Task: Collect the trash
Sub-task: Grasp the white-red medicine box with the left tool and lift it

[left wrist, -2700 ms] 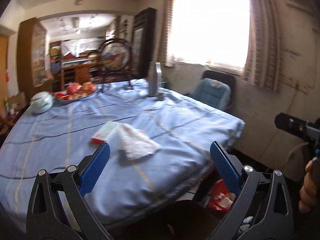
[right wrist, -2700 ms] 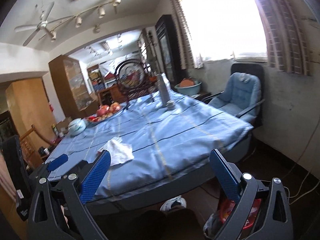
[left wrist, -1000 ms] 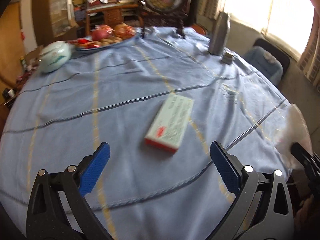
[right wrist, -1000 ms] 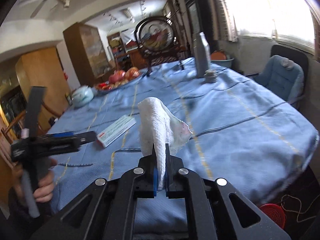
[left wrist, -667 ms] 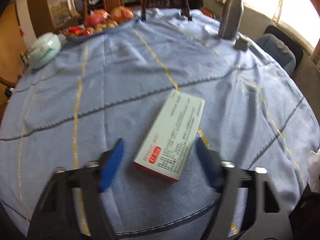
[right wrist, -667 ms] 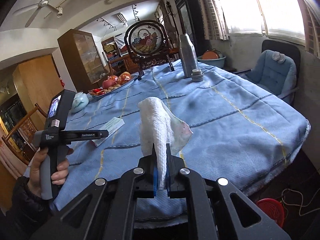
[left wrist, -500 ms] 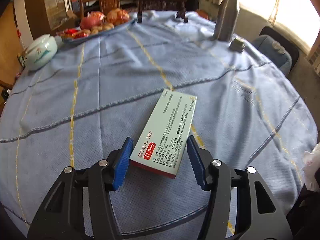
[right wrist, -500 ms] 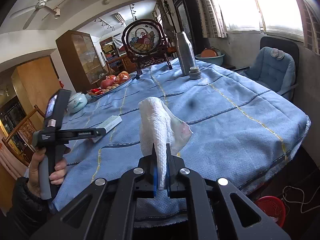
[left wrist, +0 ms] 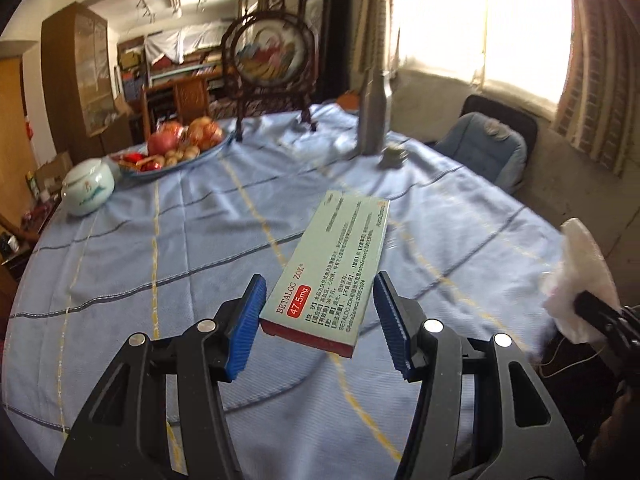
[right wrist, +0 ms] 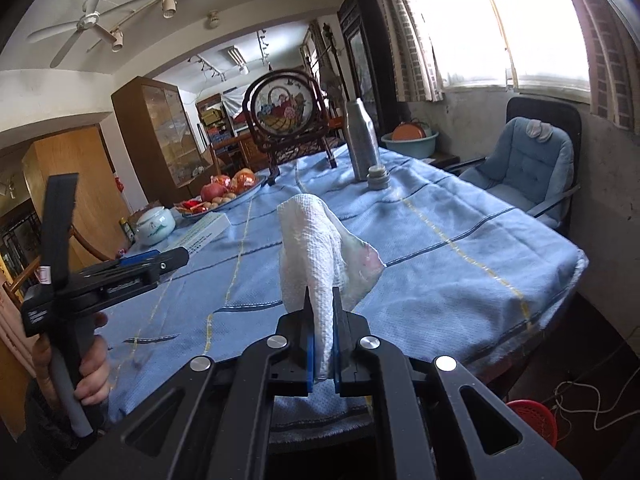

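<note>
A pale green medicine box (left wrist: 336,264) with a red end is held off the blue tablecloth (left wrist: 160,240), its near end clamped between the blue pads (left wrist: 248,316) of my left gripper (left wrist: 318,304). The box tilts up and away from me. My right gripper (right wrist: 320,316) is shut on a crumpled white paper towel (right wrist: 312,248) that stands up above its jaws. In the left wrist view the towel (left wrist: 580,276) shows at the right edge. In the right wrist view the left gripper (right wrist: 160,260) and the box (right wrist: 208,228) are at the left, with a hand on the handle.
On the table stand a fruit plate (left wrist: 180,152), a white lidded jar (left wrist: 88,188), a metal bottle (left wrist: 374,116) with its cap beside it, and a framed round screen (left wrist: 268,52). A blue padded chair (right wrist: 528,160) is at the right. A red bin (right wrist: 532,420) sits on the floor.
My left gripper came down over the box, closed on its near end and lifted it off the cloth. The right gripper kept its hold on the towel and drew back slightly.
</note>
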Available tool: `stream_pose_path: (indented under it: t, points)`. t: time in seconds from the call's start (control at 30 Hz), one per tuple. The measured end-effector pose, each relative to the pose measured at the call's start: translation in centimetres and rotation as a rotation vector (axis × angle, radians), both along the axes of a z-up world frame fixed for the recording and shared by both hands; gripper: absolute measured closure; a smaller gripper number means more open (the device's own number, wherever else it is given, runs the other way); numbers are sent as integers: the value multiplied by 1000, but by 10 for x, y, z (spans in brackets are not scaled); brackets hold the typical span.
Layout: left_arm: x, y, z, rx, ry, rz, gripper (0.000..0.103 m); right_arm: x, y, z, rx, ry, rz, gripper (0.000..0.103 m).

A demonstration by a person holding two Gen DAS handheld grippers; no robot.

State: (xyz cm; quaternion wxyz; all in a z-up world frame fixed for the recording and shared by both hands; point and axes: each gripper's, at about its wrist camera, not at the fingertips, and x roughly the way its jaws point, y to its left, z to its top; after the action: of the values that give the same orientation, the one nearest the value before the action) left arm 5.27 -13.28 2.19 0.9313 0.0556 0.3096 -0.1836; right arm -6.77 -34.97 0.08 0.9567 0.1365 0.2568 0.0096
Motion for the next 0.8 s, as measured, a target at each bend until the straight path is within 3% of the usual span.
stream_pose_path:
  t: [0.3,0.43,0.57,0.6,0.67,0.7,0.8]
  points:
    - [-56,-29,25,-37,-71,-85,49,-57,-18,21,-28,-72,-72,95]
    - [-75,-49,25,-17,-95,-146,49,-77,-35,22,-14,-83,-107,95]
    - [-66,-50,1,-69,27,-175,48,-88,-47,16,35,-71,-120,95]
    - [-66,-51,-5,-61,42,-174,47,-90,-48,15,26,-68,-128,95]
    - [-67,-53,-13,-29,40,-143,26,-90,-50,12,33,-64,-132,95]
    - [-66,-52,-17,-24,39,-123,21,-90,-52,10,45,-62,-130,95]
    - [-63,-50,-31,7,44,-53,18,-92,-53,6,57,-62,-129,95]
